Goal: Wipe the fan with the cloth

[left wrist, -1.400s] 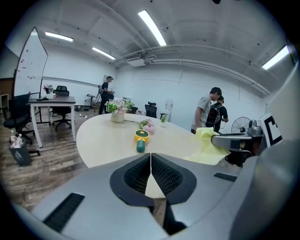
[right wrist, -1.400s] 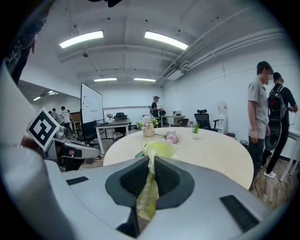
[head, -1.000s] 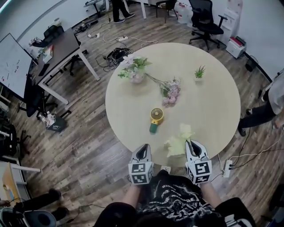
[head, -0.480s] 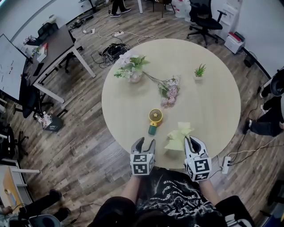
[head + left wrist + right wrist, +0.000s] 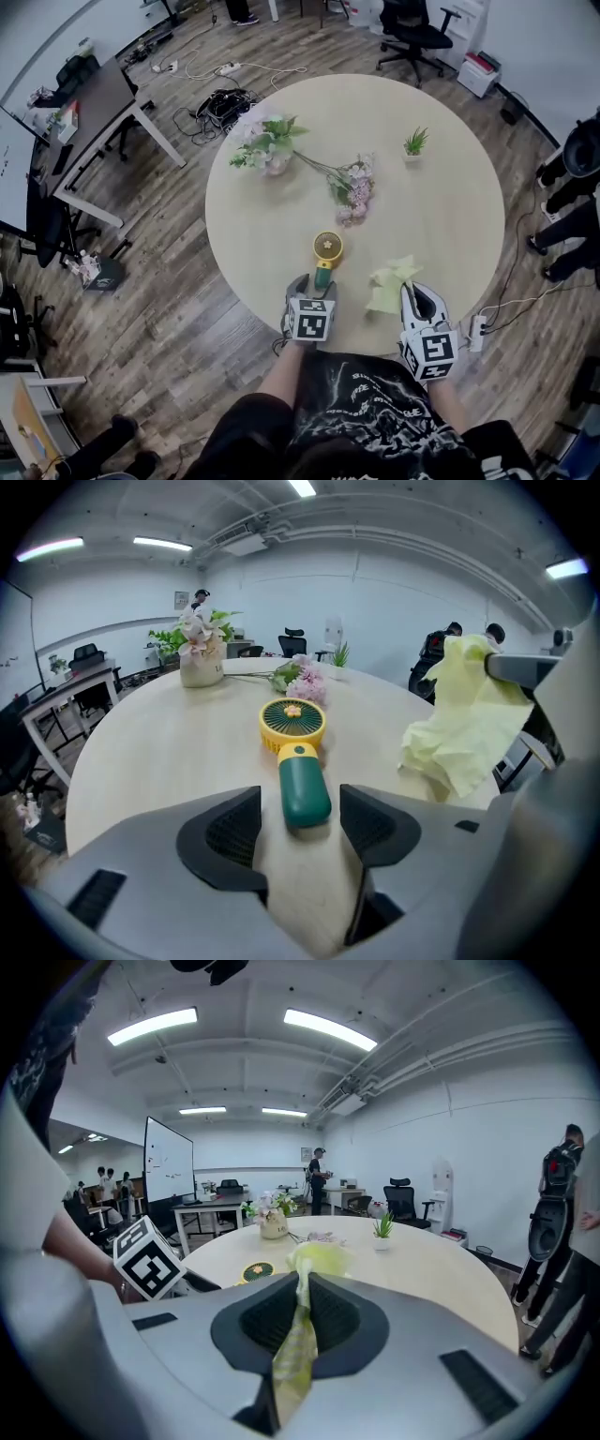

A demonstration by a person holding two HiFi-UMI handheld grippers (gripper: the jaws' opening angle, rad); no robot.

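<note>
A small hand fan [image 5: 326, 251] with a yellow head and green handle lies flat on the round table [image 5: 450, 187]. Its handle points toward me. My left gripper [image 5: 312, 287] has just been opening. In the left gripper view the left gripper [image 5: 298, 822] stands open with the end of the fan [image 5: 295, 747] handle between its pads, which do not press on it. My right gripper [image 5: 413, 298] is shut on the pale yellow cloth [image 5: 392, 283], which hangs bunched to the right of the fan. In the right gripper view the cloth [image 5: 300, 1335] is pinched between the jaws.
A vase of flowers [image 5: 267, 150], a loose pink flower spray [image 5: 354, 192] and a small potted plant [image 5: 413, 143] stand on the table's far half. The table's near edge runs just under both grippers. A desk [image 5: 94, 103], an office chair [image 5: 412, 33] and standing people surround the table.
My left gripper has moved forward and down over the table edge to the fan's handle, and its jaws have gone from shut to open. The right gripper with the cloth has shifted slightly.
</note>
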